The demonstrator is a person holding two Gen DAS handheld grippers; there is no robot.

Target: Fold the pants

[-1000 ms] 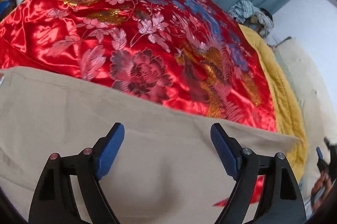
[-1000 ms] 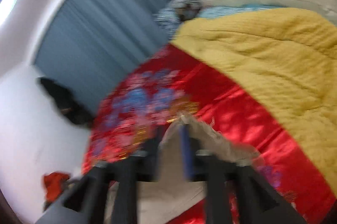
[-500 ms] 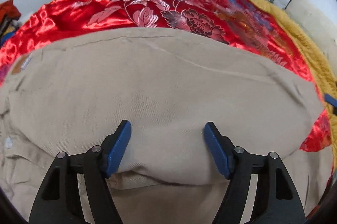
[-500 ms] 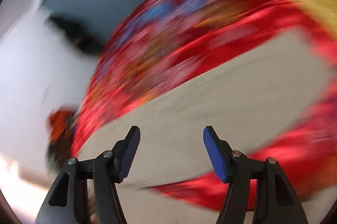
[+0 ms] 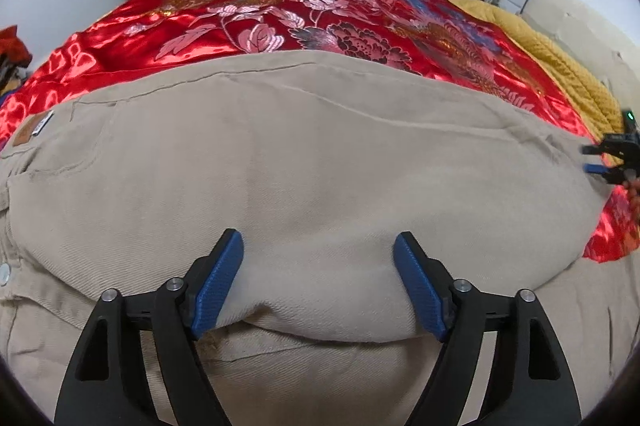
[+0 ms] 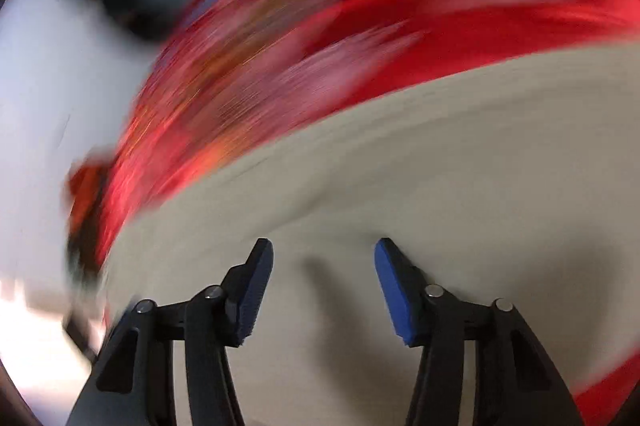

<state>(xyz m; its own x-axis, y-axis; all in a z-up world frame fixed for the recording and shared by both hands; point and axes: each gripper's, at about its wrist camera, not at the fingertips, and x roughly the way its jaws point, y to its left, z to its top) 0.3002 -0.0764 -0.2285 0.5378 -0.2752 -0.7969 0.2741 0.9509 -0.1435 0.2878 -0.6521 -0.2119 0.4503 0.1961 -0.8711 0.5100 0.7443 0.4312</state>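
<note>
On the red floral satin bedspread [image 5: 256, 26] lay the beige twill pants [image 5: 320, 154], one layer doubled over the other, with the left gripper [image 5: 318, 266] low over the folded edge and its blue-padded jaws spread wide, holding nothing. The right gripper [image 6: 324, 282], seen through heavy blur, hung low over the same cloth with jaws likewise apart and empty. Done well, the next fold probably called for pinching both layers squarely at matching edges.

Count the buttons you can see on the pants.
1: a pale button at the left edge of the pants, in the left wrist view. Folded cloth may hide others, and the right view is blurred.
</note>
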